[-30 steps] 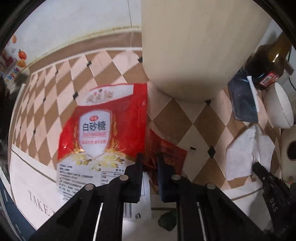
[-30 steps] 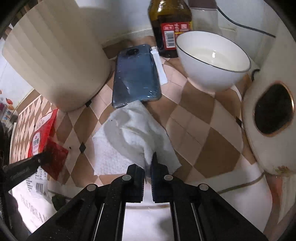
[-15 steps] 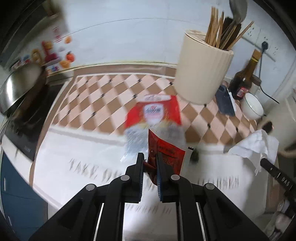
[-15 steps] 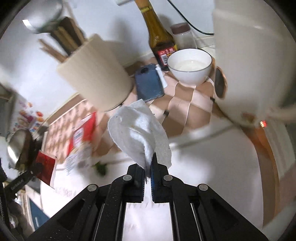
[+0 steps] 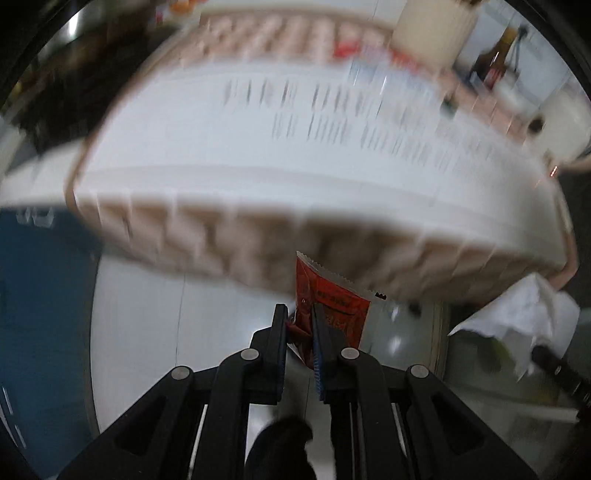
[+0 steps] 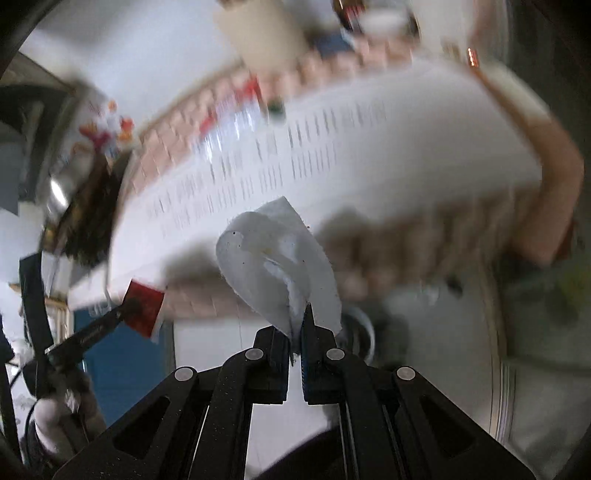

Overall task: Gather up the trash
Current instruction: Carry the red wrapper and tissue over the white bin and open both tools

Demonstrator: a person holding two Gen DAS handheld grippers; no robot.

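pinching red packet (image 5: 332,302), left tongs (image 5: 299,325); right-wrist view shows tissue (image 6: 280,266).

Counter (image 5: 258,147): white top with rows of dark lettering, blurred, not legible; checkered pink-brown band along the front edge and along the back.
Holder (image 5: 432,33): cream cylinder at the back of the counter, right of centre; blurred.
Bottle (image 5: 498,62): dark brown, red label, just right of the holder.
Cabinet (image 5: 40,314): blue front, below the counter at left.
Floor (image 5: 166,332): pale, glossy, below the counter edge.
Pan (image 6: 62,184): shiny metal, far left on the counter, heavily blurred.
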